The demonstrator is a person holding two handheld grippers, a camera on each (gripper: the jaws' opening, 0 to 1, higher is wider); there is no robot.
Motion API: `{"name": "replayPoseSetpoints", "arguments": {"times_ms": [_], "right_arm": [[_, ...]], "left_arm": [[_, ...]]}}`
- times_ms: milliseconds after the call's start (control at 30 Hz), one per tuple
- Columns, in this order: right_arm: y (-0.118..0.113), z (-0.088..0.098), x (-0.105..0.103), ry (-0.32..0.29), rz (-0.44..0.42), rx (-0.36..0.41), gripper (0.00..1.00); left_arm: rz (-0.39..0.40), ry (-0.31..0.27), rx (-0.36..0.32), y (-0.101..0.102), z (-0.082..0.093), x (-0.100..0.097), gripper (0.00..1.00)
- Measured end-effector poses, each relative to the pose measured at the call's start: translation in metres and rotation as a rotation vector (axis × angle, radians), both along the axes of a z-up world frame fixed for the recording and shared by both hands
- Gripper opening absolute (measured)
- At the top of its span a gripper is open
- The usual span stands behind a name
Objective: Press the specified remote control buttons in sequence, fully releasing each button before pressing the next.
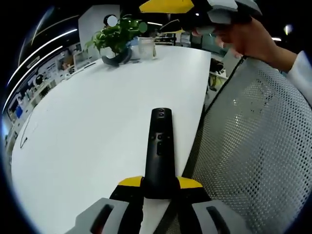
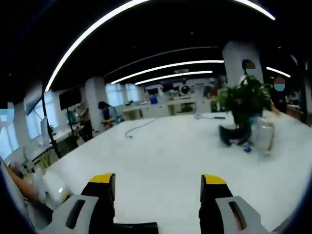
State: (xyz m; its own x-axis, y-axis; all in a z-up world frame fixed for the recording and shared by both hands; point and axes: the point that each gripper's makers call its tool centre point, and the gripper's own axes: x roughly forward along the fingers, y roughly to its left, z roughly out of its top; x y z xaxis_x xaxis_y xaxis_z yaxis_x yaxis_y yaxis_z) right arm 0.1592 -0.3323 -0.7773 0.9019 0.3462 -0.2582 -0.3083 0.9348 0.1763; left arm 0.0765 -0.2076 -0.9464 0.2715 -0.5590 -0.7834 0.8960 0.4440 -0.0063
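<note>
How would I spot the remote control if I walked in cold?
Find the long white table; at its near edge, beside a grey mesh chair back, lies the remote control, clamped in the left hand-held gripper. It is the only slim black bar there, unlike the leafy potted plant far across.

One black remote control (image 1: 160, 151), lying lengthwise at six o'clock in the left gripper view. One white table (image 1: 92, 131) beneath it. One potted plant (image 1: 116, 38) at eleven o'clock, with one clear container (image 1: 146, 48) just beside it. One mesh-backed chair (image 1: 253, 156) at four o'clock. Two grippers counted: the left gripper (image 1: 160, 187) at six o'clock with two yellow-tipped jaws flanking the remote's near end, and the right gripper (image 2: 158, 187) with two yellow-tipped jaws spread apart. One hand (image 1: 248, 36) at one o'clock. Three long ceiling light strips overhead in the right gripper view.
</note>
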Motion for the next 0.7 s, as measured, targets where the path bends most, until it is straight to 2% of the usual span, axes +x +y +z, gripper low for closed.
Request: {"name": "replayPoseSetpoints", "arguments": {"times_ms": [200,300,467,700], "right_arm": [[-0.011,0.006,0.002,-0.063,-0.06,-0.006,0.86],[-0.013,0.006,0.003,-0.067,-0.074,-0.011,0.94],[-0.013,-0.002,0.005,-0.031,-0.073,-0.016,0.9],[-0.013,-0.005,0.005,-0.012,-0.072,-0.013,0.88]], "left_arm": [[-0.02,0.004,0.007,0.001,-0.001,0.001,0.24],[-0.043,0.007,0.009,0.003,-0.001,0.003,0.23],[-0.102,0.017,0.015,0.007,-0.001,0.004,0.23],[-0.115,0.041,0.029,0.016,0.005,0.018,0.23]]}}
